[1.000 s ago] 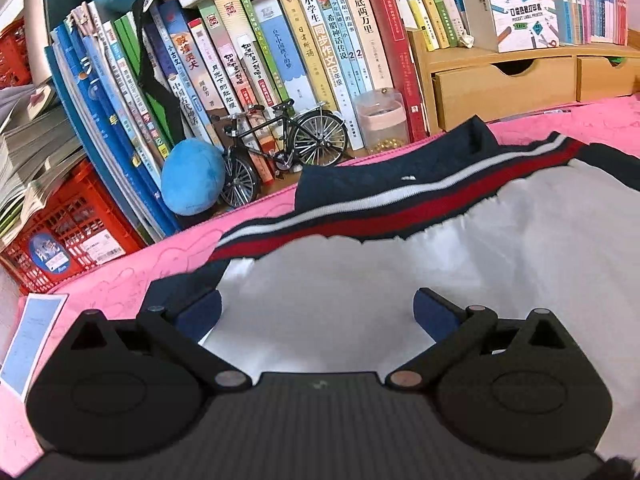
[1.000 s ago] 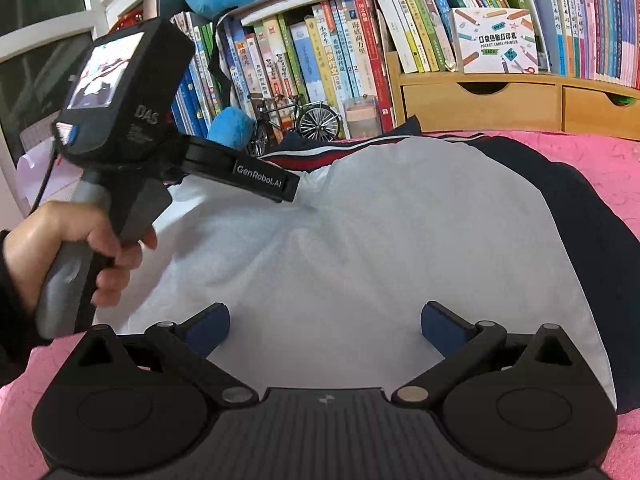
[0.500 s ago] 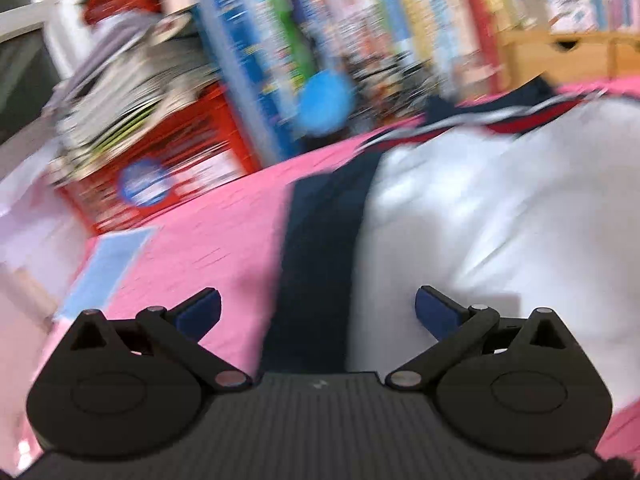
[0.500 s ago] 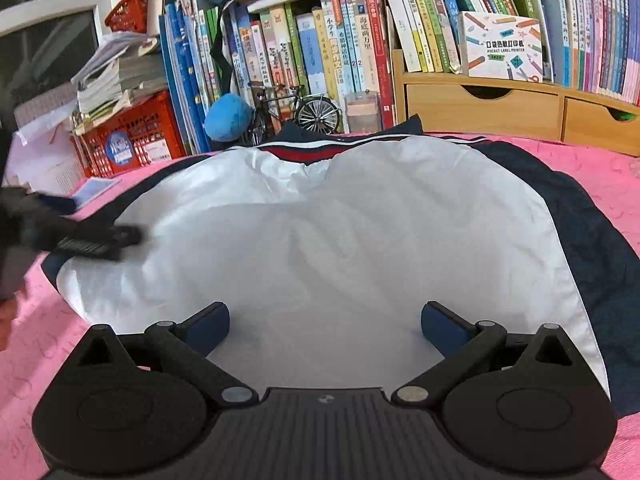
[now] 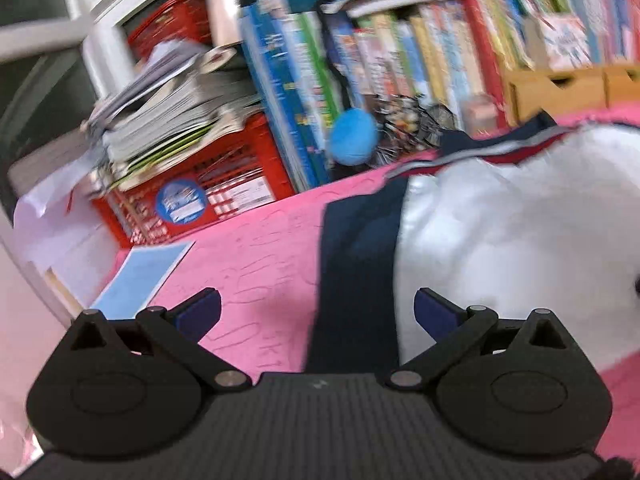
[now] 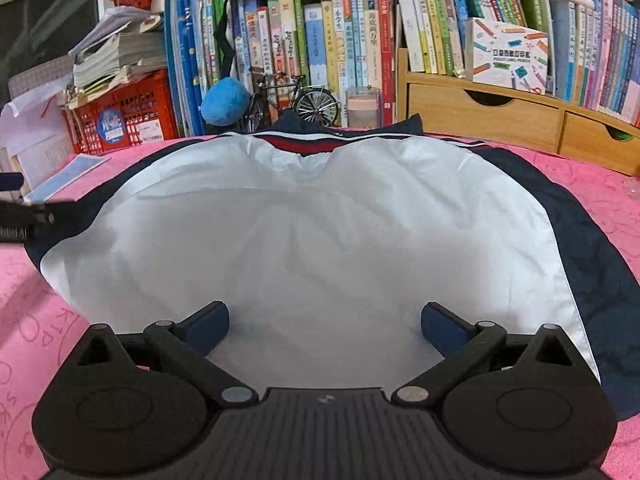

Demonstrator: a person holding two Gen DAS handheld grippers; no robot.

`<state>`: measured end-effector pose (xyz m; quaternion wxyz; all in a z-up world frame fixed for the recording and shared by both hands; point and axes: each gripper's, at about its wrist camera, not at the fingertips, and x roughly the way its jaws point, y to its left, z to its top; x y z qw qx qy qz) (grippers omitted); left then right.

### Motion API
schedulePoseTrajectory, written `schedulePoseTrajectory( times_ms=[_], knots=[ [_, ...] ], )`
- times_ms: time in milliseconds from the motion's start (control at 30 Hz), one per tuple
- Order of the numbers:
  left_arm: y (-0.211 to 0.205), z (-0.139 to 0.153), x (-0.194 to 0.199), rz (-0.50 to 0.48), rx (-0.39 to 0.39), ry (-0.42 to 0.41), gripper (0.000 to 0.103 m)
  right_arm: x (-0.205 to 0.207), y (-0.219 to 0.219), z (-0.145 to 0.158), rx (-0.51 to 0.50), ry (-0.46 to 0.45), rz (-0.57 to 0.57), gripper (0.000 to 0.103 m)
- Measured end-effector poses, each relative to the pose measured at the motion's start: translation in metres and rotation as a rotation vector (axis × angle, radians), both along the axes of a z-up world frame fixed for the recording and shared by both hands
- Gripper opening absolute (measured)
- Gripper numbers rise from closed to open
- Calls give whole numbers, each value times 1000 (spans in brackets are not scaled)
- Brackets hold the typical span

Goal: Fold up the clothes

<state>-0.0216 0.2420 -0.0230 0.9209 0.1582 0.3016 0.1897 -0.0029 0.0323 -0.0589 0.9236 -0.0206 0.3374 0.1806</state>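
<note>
Right gripper [image 6: 325, 318]: jaws apart, nothing held, over near edge of jacket [image 6: 312, 232]. Left gripper [image 5: 316, 310]: jaws apart, empty, above jacket's navy side strip [image 5: 360, 264] at its left edge. Jacket: white w/ navy sides, spread flat on pink cover [image 6: 600, 176]. Far edge: blue ball [image 6: 225, 101], toy bike [image 6: 294, 98], red crate [image 6: 120, 114], books [image 6: 320, 40].

Books [image 6: 320, 52] and red crate [image 6: 120, 116] seemingly crowd the far edge.
</note>
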Motion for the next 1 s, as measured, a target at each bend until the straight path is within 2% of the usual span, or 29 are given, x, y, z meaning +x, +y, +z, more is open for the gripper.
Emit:
schedulePoseTrajectory(
  times_ms=[33,100,200,267,300,467,533,633,833,1000],
  knots=[
    [-2,-7,2,8,21,19,103,-3,2,2,13,3,-22,103],
    [1,-22,3,32,40,61,103,-13,16,10,57,6,31,103],
    [11,-28,-10,24,12,47,103,-34,57,14,-82,-73,168,103],
    [15,-29,-16,39,7,44,103,-44,78,10,-193,-110,223,103],
    [16,-30,-17,48,15,40,103,-45,81,7,-211,-107,237,103],
    [21,-32,-22,51,0,13,103,-29,23,8,-88,-3,141,103],
    [25,-31,-22,51,-22,13,103,-30,-12,9,-22,9,148,103],
    [30,-30,-23,50,-60,12,103,-36,-47,13,-133,-28,26,103],
    [34,-29,-23,50,-98,13,103,-26,-151,22,-94,25,-302,103],
    [33,-29,-23,51,-93,12,103,-30,-186,26,-97,51,-449,99]
  ],
)
